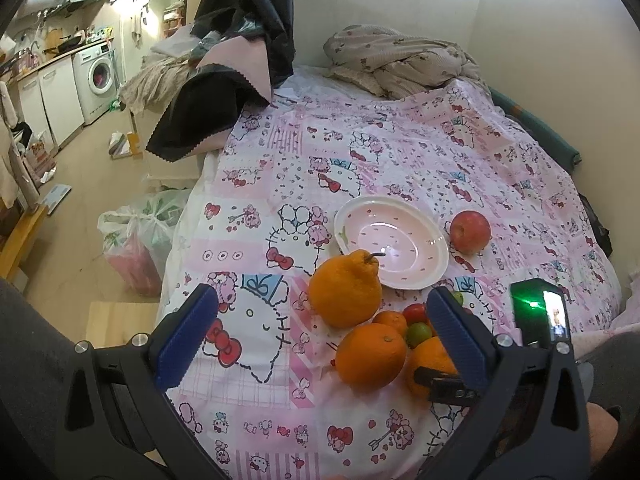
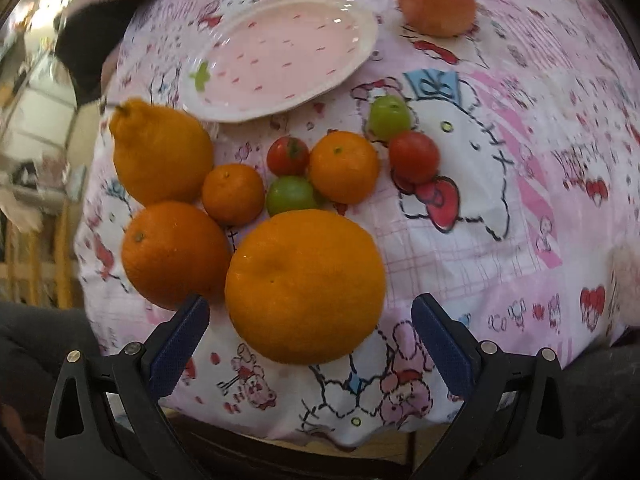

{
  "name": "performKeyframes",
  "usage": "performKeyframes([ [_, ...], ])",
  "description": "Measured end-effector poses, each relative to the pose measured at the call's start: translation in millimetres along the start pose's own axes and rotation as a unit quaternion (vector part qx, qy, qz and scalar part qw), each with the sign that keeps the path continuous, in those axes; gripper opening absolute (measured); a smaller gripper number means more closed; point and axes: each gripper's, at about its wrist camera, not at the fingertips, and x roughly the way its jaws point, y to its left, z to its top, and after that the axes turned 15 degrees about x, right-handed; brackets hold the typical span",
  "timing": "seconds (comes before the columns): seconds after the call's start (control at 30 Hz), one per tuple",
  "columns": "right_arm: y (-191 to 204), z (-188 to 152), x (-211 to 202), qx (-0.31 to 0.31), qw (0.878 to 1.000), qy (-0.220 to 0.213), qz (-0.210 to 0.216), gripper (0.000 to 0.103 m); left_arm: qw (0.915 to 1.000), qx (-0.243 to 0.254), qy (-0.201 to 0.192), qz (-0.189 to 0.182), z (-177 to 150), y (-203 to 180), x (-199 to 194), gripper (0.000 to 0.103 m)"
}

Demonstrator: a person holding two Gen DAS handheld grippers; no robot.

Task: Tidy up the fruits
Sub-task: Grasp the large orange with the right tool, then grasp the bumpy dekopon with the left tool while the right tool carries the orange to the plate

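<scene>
Fruit lies clustered on a pink-and-white cartoon-print quilt (image 1: 360, 152), soft cotton with shallow creases. A glossy, strawberry-shaped ceramic bowl (image 2: 362, 46) with a white rim and pink speckled inside sits beyond the pile, holding nothing. Just past it, apart from the rest, rests a smooth red apple (image 1: 470, 232).

At the left of the pile stands a knobbly, pear-necked orange citrus (image 1: 346, 290) with pebbled skin and a short stem, touching the bowl's near rim. Beside it lies a round dimpled orange (image 2: 174, 254), and nearest the right gripper a bigger, slightly flattened orange (image 2: 306, 284). Between them and the bowl sit two small mandarins (image 2: 344, 166), two shiny red cherry tomatoes (image 2: 414, 156) and two small smooth green fruits (image 2: 390, 116), most touching one another.

Both tools have black frames and blue ribbed pads. The left gripper (image 1: 320, 340) hangs above the quilt with fingers spread wide, grasping nothing. The right gripper (image 2: 310, 340) is likewise spread, its pads on either side of the big orange without touching it.
</scene>
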Motion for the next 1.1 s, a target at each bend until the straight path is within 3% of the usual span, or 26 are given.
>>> performKeyframes([
  [0.13,6.6,2.4,11.6,-0.022,1.0,0.001,-0.011,0.087,0.9999,0.002,0.016,0.004,-1.3,1.2,4.9,0.103],
  [0.3,9.7,-3.4,3.2,-0.044,0.999,-0.009,-0.013,0.084,0.9988,0.003,0.048,0.005,-4.5,3.7,16.6,0.103],
  [0.53,-19.8,-2.9,-33.6,0.008,0.998,-0.018,0.058,0.083,0.9871,-0.011,0.154,-0.043,8.0,3.4,70.1,0.103],
  [0.63,-26.4,6.1,-46.7,0.025,0.996,-0.028,0.077,0.083,0.9833,-0.002,0.175,-0.051,19.3,-7.9,94.9,0.099],
  [0.77,-31.2,20.6,-60.1,0.035,0.995,-0.042,0.087,0.083,0.9772,0.012,0.203,-0.063,32.8,-23.6,129.4,0.084],
  [1.0,-38.9,51.9,-68.0,0.037,0.994,-0.043,0.094,0.083,0.9679,0.025,0.243,-0.058,38.7,-31.9,170.6,0.079],
  [1.1,-36.0,65.3,-69.1,0.03,0.994,-0.042,0.095,0.083,0.9654,0.028,0.253,-0.058,36.7,-31.6,179.1,0.064],
])
